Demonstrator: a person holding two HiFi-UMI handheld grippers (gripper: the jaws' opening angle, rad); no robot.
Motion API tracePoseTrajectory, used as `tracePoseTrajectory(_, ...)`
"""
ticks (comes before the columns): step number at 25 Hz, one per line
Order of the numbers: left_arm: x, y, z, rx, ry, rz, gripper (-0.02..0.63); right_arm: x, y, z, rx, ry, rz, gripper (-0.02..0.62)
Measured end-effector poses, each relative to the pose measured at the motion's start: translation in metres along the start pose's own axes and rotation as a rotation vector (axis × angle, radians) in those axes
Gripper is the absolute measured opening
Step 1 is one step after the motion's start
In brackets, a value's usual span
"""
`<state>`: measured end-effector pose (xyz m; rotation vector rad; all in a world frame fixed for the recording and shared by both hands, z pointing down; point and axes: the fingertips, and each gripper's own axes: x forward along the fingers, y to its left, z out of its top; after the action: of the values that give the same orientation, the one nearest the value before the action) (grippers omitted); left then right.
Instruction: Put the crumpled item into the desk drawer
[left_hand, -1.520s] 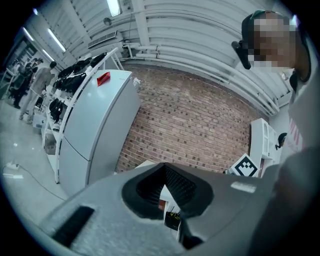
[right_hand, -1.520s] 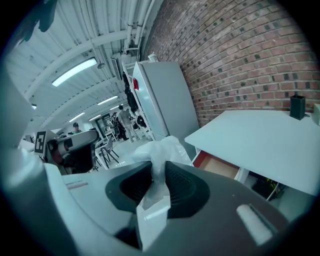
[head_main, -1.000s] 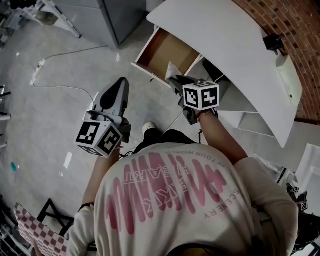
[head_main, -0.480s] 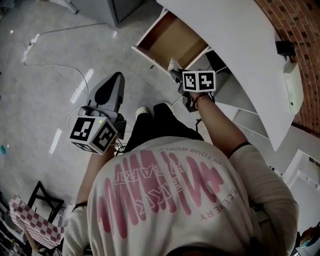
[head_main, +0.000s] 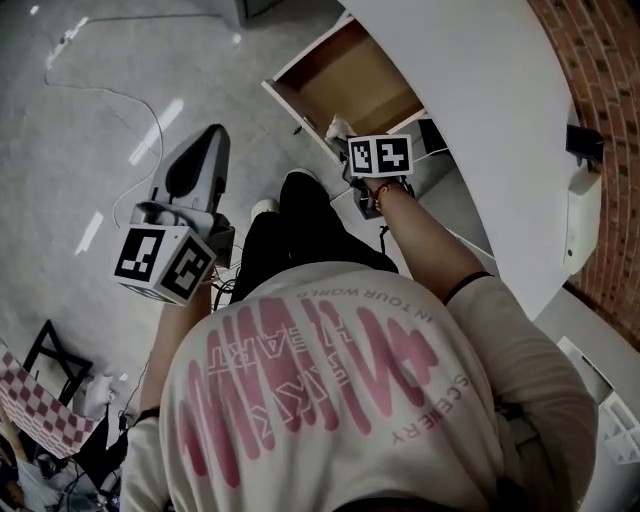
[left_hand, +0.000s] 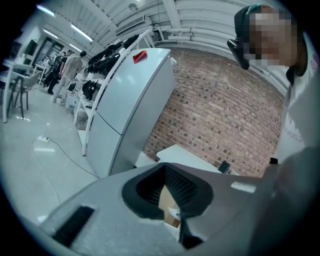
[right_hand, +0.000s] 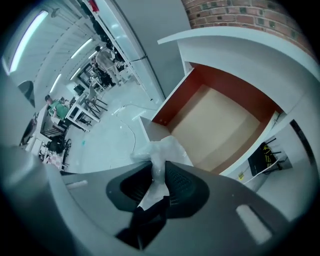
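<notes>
The crumpled item (right_hand: 162, 150), a whitish wad of thin wrap, sticks out from my right gripper (right_hand: 159, 162), which is shut on it. In the head view that right gripper (head_main: 348, 145) points steeply down, and the crumpled item (head_main: 337, 127) hangs over the front corner of the open desk drawer (head_main: 350, 80). The drawer (right_hand: 220, 125) has a tan bottom and reddish walls and holds nothing that I can see. My left gripper (head_main: 207, 135) hangs off to the left over the floor. Its jaws look shut, and the left gripper (left_hand: 165, 170) holds nothing.
The white curved desk top (head_main: 480, 90) overhangs the drawer. A brick wall (head_main: 600, 70) runs behind it. Below the drawer is an open compartment with a black device and cables (right_hand: 267, 155). A cable (head_main: 110, 95) lies on the floor, and a tall grey refrigerator (left_hand: 130, 100) stands left of the desk.
My right gripper has sunk and tipped further downward with the crumpled item, keeping by the drawer's front corner. The left gripper has dropped a little too.
</notes>
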<state>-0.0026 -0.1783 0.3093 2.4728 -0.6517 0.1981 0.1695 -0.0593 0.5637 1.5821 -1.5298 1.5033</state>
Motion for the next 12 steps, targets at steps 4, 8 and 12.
tracePoseTrajectory(4,0.003,0.009,-0.007,-0.027,-0.004,0.08,0.002,0.02,-0.011,0.001,-0.087,0.07,-0.009,0.097)
tracePoseTrajectory(8,0.002,0.02,-0.014,-0.074,-0.025,0.163,0.002,0.036,-0.018,0.005,-0.227,0.14,-0.017,0.097)
tracePoseTrajectory(12,0.005,0.024,-0.022,-0.096,-0.032,0.221,0.002,0.049,-0.03,0.016,-0.31,0.177,-0.023,0.097)
